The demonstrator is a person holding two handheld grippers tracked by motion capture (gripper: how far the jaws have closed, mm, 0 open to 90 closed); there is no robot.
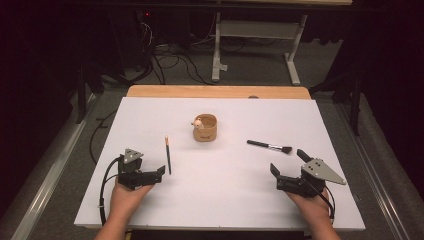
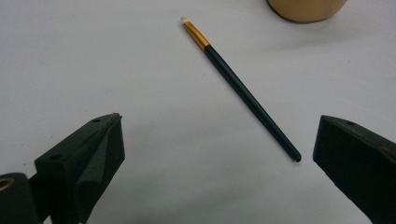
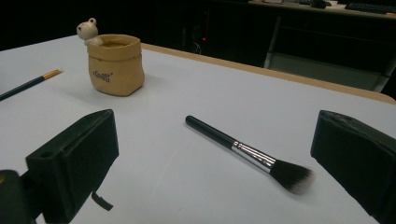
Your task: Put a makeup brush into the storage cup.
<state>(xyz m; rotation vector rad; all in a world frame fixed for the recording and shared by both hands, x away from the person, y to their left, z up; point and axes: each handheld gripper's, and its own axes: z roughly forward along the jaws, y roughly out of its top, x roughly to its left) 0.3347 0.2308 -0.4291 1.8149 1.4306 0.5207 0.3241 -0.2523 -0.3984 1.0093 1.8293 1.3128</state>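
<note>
Claws wide apart on both sides, nothing gripped. Left claw (image 1: 161,172) rests low on the white counter (image 1: 225,200), its jaws spread toward the thin brush (image 2: 240,88) lying just ahead of it. Right claw (image 1: 287,167) sits open too, framing the fluffy brush (image 3: 250,154) flat on the counter. Pot (image 1: 205,127) stands upright beyond, between the two brushes.
</note>
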